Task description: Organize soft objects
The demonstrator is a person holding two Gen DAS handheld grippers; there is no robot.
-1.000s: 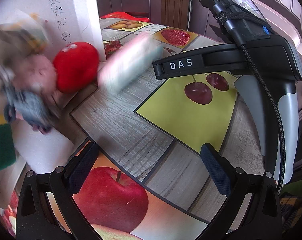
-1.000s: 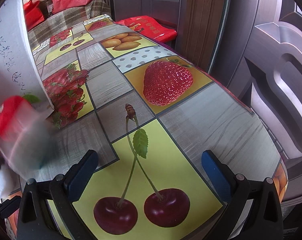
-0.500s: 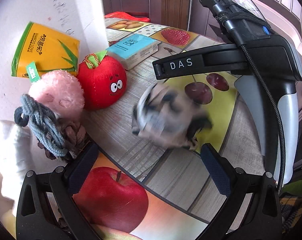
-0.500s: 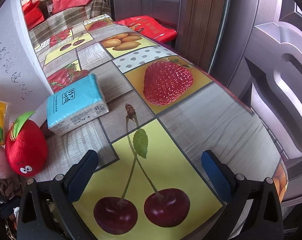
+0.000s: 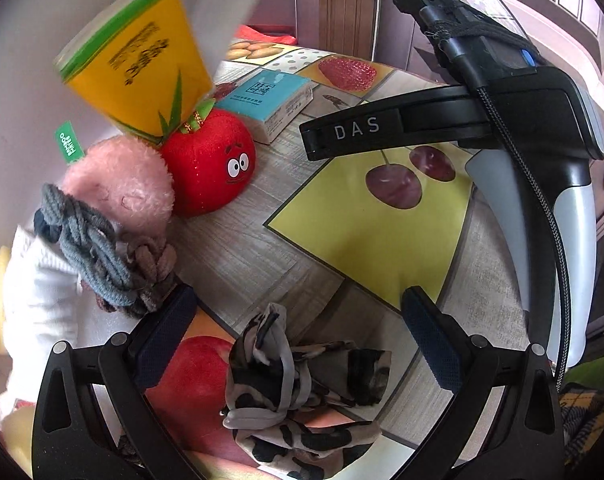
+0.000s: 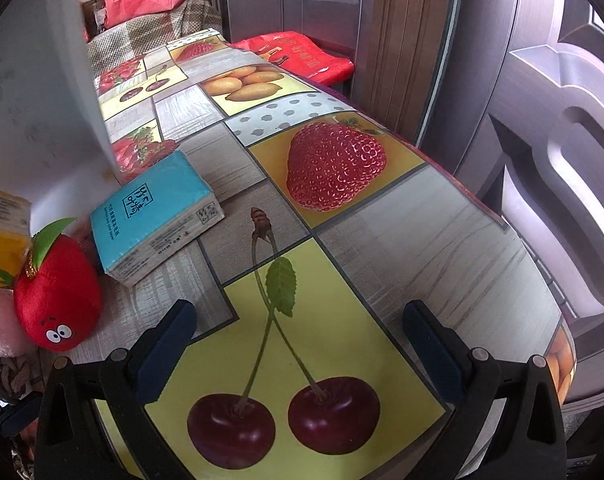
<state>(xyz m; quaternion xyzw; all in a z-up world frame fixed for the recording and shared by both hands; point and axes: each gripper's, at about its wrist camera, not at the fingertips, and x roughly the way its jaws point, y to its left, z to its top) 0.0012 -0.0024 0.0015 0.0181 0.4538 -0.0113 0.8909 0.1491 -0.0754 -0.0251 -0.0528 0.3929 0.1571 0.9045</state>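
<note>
A red plush apple with eyes (image 5: 210,168) sits on the table beside a pink fluffy toy (image 5: 120,184), a grey and brown knotted rope (image 5: 102,256) and a white cloth (image 5: 38,292). A yellow tissue pack (image 5: 138,60) is blurred above the apple. A blue tissue pack (image 5: 274,98) lies behind. A camouflage-print cloth (image 5: 298,392) lies between the fingers of my open left gripper (image 5: 298,328). My right gripper (image 6: 300,340) is open and empty over the cherry picture; the apple (image 6: 56,300) and blue pack (image 6: 158,216) are to its left.
The table is covered by a fruit-print cloth (image 6: 382,264). A white container wall (image 6: 34,92) rises at the left. The right gripper's body (image 5: 522,120) crosses the left wrist view. Dark doors (image 6: 522,80) and a red bag (image 6: 298,56) stand past the table's far edge.
Soft things tumbled out of the white container onto the table. The camouflage cloth fell and landed between my left gripper's fingers. The yellow pack has risen and tilted. Neither gripper moved.
</note>
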